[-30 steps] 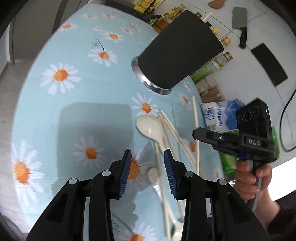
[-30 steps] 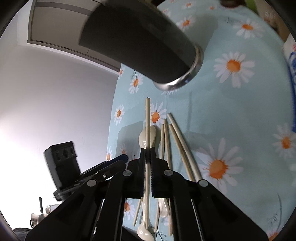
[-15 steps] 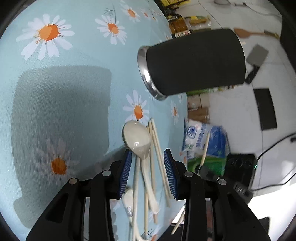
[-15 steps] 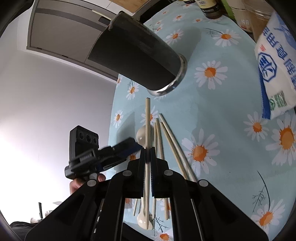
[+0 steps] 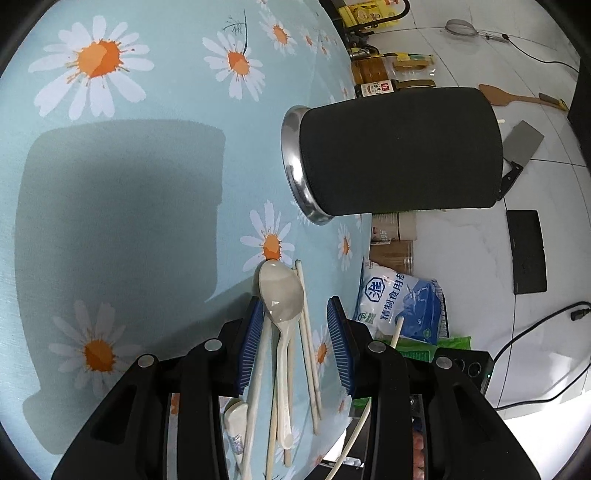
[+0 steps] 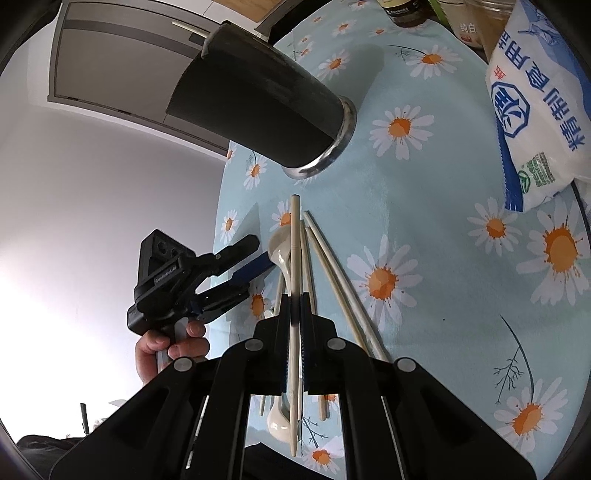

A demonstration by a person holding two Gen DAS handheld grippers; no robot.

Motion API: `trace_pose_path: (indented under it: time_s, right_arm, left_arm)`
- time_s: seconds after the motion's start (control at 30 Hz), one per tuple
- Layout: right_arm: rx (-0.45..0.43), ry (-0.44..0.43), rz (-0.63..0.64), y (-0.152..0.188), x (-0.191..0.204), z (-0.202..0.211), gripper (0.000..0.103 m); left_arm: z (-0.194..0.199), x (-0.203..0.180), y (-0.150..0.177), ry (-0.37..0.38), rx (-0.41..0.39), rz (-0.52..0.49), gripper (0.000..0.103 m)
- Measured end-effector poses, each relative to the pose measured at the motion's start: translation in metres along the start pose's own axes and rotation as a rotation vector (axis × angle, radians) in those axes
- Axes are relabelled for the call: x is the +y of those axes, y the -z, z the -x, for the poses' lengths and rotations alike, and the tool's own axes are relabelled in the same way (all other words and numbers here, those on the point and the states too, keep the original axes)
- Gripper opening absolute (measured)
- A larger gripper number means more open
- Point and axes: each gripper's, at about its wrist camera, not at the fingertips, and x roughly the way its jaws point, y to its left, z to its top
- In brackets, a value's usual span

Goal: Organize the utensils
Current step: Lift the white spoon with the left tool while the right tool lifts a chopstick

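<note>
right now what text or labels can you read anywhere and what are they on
"精制食用盐" on the white and blue salt bag; the same bag shows upside down in the right wrist view.
"纯白" on a pale package at the table's far edge.
Red label on the oil bottle: too small to read.
Small lettering on the left claw body: too blurred to read.
Green print low on the salt bag: too small to read.

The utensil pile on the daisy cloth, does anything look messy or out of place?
Yes. The chopsticks and spoons lie loose and crisscrossed on the tablecloth beside the black holder, which stands upright.
</note>
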Motion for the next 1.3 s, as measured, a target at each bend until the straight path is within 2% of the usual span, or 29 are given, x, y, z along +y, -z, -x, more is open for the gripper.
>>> trace_pose_path:
  time_s: [0.1,0.17,0.23,0.37,0.57,0.83,1.3]
  right_arm:
    - [-0.001,-0.006,0.009,0.001,-0.003,0.004,0.006]
    - [0.0,-0.015,0.004,0.0,-0.007,0.006,0.006]
    - [0.003,-0.025,-0.005,0.0,-0.012,0.009,0.006]
    - [0.007,-0.038,-0.013,0.001,-0.019,0.017,0.006]
    - [0.008,-0.057,-0.035,-0.004,-0.029,0.025,0.006]
    - [0.002,-0.089,0.007,-0.02,-0.024,0.031,0.006]
    - [0.006,-0.165,0.103,-0.029,-0.016,0.03,0.006]
  left_arm:
    - [-0.005,-0.003,0.001,-0.013,0.003,-0.009,0.03]
    - [-0.009,-0.004,0.002,-0.031,0.002,-0.017,0.024]
    - [-0.015,-0.003,0.002,-0.029,0.008,-0.003,0.013]
    - [-0.018,-0.004,0.002,-0.043,0.006,-0.008,0.014]
    - [-0.021,-0.014,0.005,-0.05,-0.005,-0.066,0.006]
    - [-0.024,-0.032,0.011,-0.068,-0.031,-0.122,0.002]
    - [-0.011,-0.068,0.034,-0.113,-0.108,-0.239,0.001]
